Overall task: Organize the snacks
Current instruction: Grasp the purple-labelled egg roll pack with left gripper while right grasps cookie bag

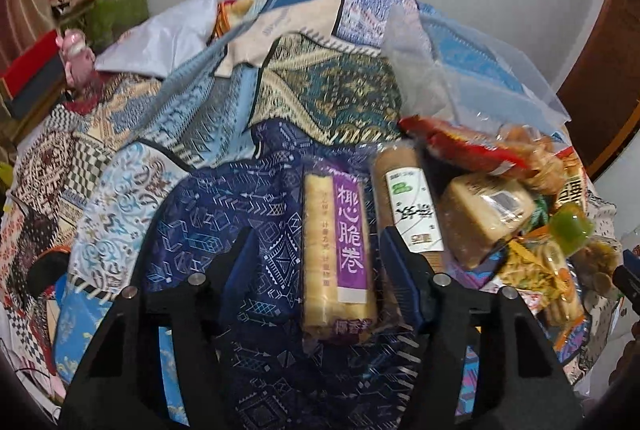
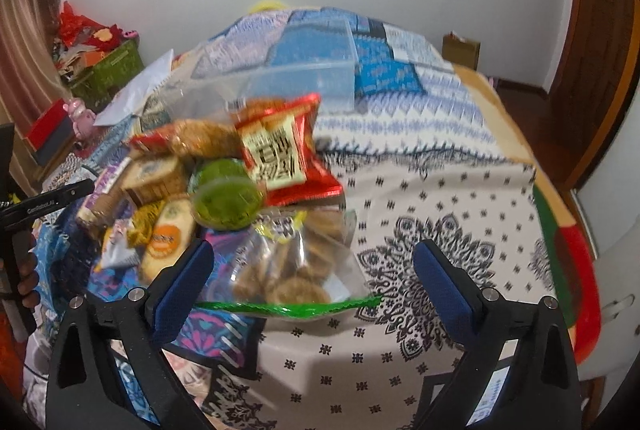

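A pile of snacks lies on a patterned bedspread. In the left wrist view a long wafer-roll pack with a purple label (image 1: pixel 336 250) lies between the fingers of my left gripper (image 1: pixel 320 262). The right pad is close beside it and the left pad stands apart, so the gripper is open. Right of the pack lie a brown roll with a white-green label (image 1: pixel 408 201) and a wrapped tan block (image 1: pixel 484 213). My right gripper (image 2: pixel 316 274) is wide open over a clear bag of cookies (image 2: pixel 288 270). Behind that bag are a green jelly cup (image 2: pixel 226 197) and a red packet (image 2: pixel 284 145).
A clear plastic box (image 2: pixel 304 77) stands behind the pile. A green crate (image 2: pixel 112 69) of red items and a pink toy (image 2: pixel 80 117) sit at the left. A wooden door (image 2: pixel 592 69) is at the right. White patterned cloth (image 2: pixel 440 197) spreads right of the snacks.
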